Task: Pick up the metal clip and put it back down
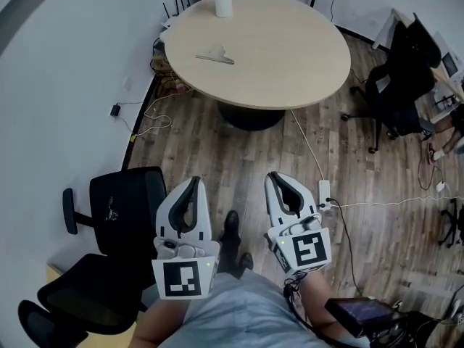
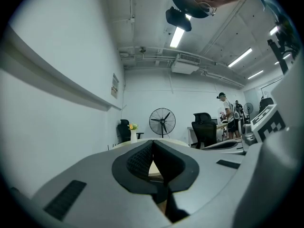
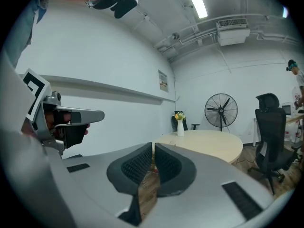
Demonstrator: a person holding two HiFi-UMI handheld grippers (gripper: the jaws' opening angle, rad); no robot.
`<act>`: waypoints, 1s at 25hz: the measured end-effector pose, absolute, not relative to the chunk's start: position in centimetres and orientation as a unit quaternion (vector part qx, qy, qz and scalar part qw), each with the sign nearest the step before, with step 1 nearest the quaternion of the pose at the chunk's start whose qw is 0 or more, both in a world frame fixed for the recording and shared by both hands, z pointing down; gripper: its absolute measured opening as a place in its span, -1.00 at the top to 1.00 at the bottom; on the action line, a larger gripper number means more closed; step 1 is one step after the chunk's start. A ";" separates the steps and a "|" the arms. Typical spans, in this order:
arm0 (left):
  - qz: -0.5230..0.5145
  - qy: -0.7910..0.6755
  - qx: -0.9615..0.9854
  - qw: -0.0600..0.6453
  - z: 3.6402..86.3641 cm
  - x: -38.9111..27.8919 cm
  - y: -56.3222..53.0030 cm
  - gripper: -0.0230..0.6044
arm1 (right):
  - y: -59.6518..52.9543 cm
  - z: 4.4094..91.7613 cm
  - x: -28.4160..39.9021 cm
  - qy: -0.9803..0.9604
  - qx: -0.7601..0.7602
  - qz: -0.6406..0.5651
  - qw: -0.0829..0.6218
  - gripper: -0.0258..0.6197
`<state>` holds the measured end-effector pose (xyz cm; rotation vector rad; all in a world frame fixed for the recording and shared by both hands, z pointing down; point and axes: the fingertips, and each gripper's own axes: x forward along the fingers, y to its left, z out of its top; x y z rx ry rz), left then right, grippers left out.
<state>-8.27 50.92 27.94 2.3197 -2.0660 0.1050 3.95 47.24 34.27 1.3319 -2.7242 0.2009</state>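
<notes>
Only overhead, metal clip [image 1: 215,55] on table [image 1: 290,71], gripper views show closed fingers [image 2: 135,161].

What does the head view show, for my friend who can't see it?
The left gripper and right gripper, both shut and empty, hang above a wood floor. Ahead, a round table holds a metal clip and a white vase.

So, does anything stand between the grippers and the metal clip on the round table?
Nothing visible does. The silver metal clip lies on the round beige wooden table; only floor separates it from the left gripper and right gripper. The white vase stands beyond it.
</notes>
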 end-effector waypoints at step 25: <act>-0.018 -0.647 0.763 0.004 24.8 -16.4 31.0 0.87 | 26.7 28.9 -4.4 -0.892 0.449 0.027 0.039 0.77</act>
